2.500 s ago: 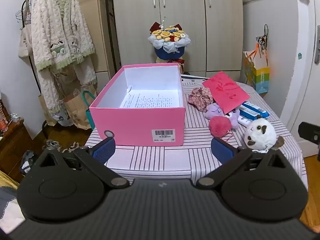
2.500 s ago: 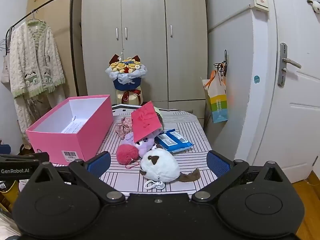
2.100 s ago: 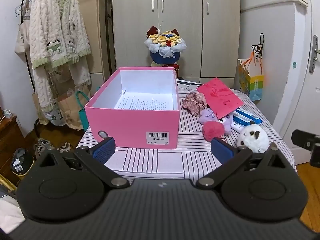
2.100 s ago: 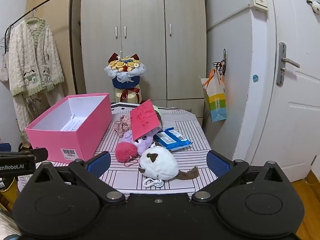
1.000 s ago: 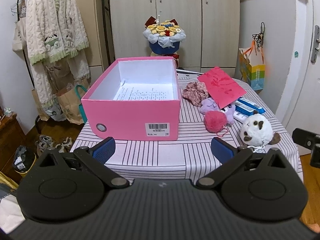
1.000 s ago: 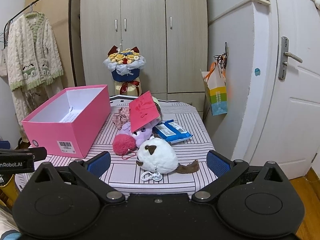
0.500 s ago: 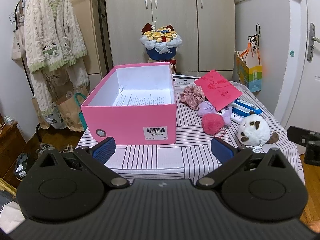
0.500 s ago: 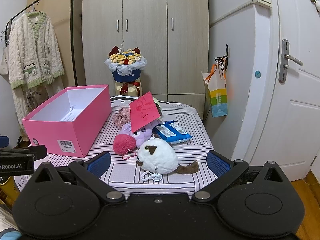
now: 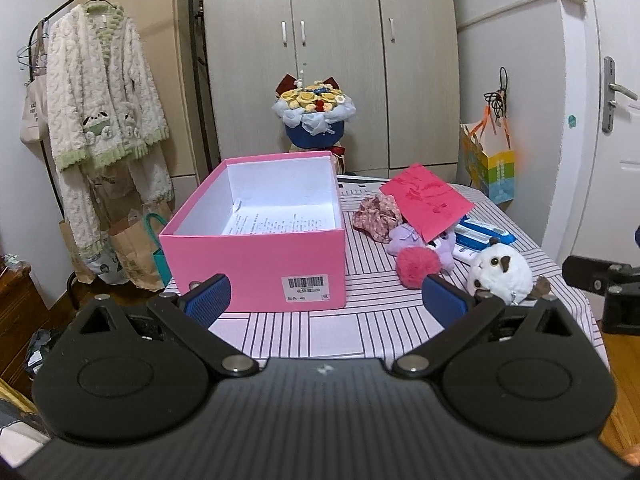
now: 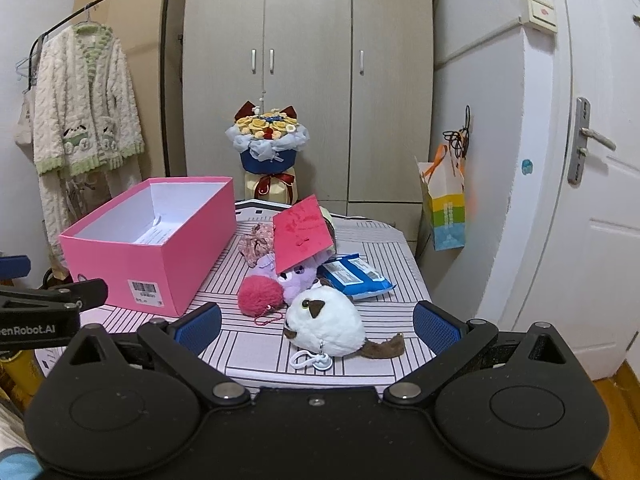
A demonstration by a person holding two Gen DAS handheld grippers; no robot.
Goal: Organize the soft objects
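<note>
- Soft toys lie in a cluster on the striped tabletop [image 10: 256, 344], right of the pink box [image 9: 256, 256]: white plush [image 10: 326, 322], pink pompom [image 10: 259, 295], purple plush [image 10: 296, 278] and floral fabric piece [image 10: 256, 244].
- A red card [image 10: 302, 234] leans over the purple plush; a blue packet [image 10: 354, 276] lies just beside it.
- Right gripper [image 10: 316, 326] hangs at the tabletop's near edge, jaws spread wide and empty, the white plush between and just ahead of them.
- Left gripper [image 9: 326, 300] faces the box front, jaws spread and empty, toys off to their right.
</note>
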